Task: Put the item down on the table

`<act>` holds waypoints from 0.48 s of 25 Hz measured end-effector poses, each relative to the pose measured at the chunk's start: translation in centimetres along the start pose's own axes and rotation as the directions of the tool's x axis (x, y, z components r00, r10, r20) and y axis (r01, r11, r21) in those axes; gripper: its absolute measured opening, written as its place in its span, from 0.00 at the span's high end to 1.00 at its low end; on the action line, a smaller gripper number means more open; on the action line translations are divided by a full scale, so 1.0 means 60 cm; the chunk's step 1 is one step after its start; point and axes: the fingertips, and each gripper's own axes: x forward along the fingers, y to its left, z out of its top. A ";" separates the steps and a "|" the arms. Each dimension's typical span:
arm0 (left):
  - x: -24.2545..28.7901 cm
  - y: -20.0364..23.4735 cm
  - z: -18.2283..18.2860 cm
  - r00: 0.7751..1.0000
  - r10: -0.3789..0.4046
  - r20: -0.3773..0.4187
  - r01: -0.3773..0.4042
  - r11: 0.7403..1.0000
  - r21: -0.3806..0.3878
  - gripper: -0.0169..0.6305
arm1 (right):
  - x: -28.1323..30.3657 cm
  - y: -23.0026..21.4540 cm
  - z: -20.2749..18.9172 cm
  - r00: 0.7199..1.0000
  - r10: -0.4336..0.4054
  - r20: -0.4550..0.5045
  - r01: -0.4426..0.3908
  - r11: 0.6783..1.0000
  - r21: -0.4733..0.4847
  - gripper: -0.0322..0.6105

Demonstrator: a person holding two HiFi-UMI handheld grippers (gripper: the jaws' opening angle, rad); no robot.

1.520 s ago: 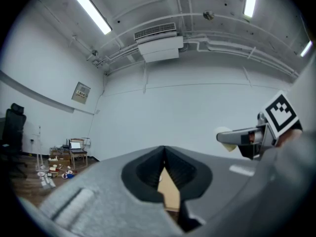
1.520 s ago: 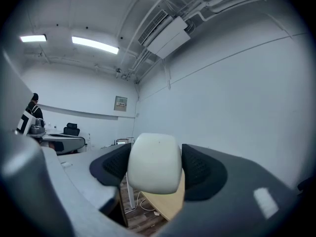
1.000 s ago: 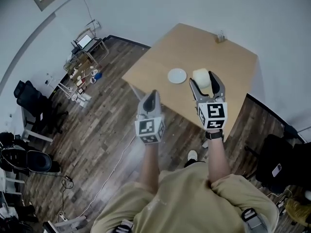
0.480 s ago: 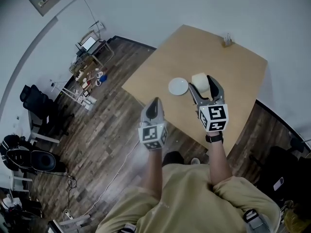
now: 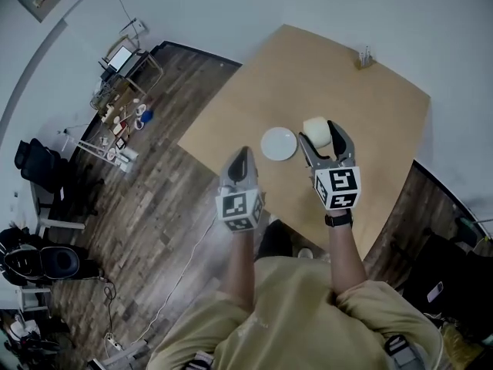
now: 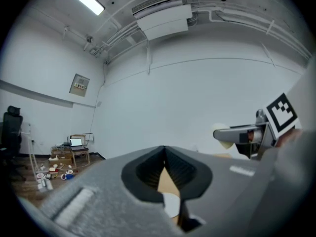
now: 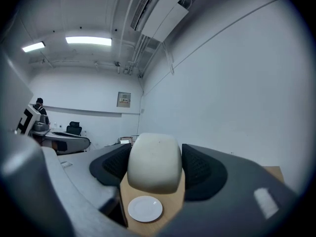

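Observation:
A cream-white cup [image 5: 316, 130] hangs above the wooden table [image 5: 385, 122], held between the jaws of my right gripper [image 5: 326, 139], which is shut on it. In the right gripper view the cup [image 7: 154, 163] fills the gap between the dark pads, with a small white plate [image 7: 145, 208] lying on the table below it. That plate [image 5: 278, 143] lies just left of the cup in the head view. My left gripper [image 5: 239, 163] is held over the table's near left edge, jaws shut with nothing in them. The left gripper view shows the right gripper [image 6: 247, 135] with the cup [image 6: 223, 136] off to the right.
A small clear object [image 5: 364, 55] stands near the table's far edge by the white wall. Dark wooden floor surrounds the table. A low desk with a laptop [image 5: 119, 58] and clutter sits far left, and office chairs [image 5: 38, 168] stand further left.
The view has shifted closer over the table. Both grippers hold the same pose relative to each other, and the cup stays in the right gripper beside the plate.

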 end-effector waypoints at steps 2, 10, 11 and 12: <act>0.043 0.021 -0.004 1.000 -0.011 -0.022 0.011 1.000 -0.014 0.97 | 0.044 -0.005 -0.003 1.000 -0.002 -0.023 0.002 1.000 0.004 0.44; 0.170 0.105 -0.063 0.991 -0.043 -0.127 0.036 0.998 -0.056 0.97 | 0.202 0.005 -0.079 0.988 0.017 -0.150 -0.011 0.999 0.037 0.44; 0.185 0.113 -0.075 0.988 -0.047 -0.144 0.039 0.997 -0.061 0.97 | 0.220 0.007 -0.091 0.986 0.024 -0.164 -0.017 0.999 0.042 0.44; 0.199 0.119 -0.084 0.986 -0.053 -0.160 0.043 0.997 -0.067 0.97 | 0.236 0.009 -0.099 0.984 0.033 -0.175 -0.025 0.999 0.046 0.44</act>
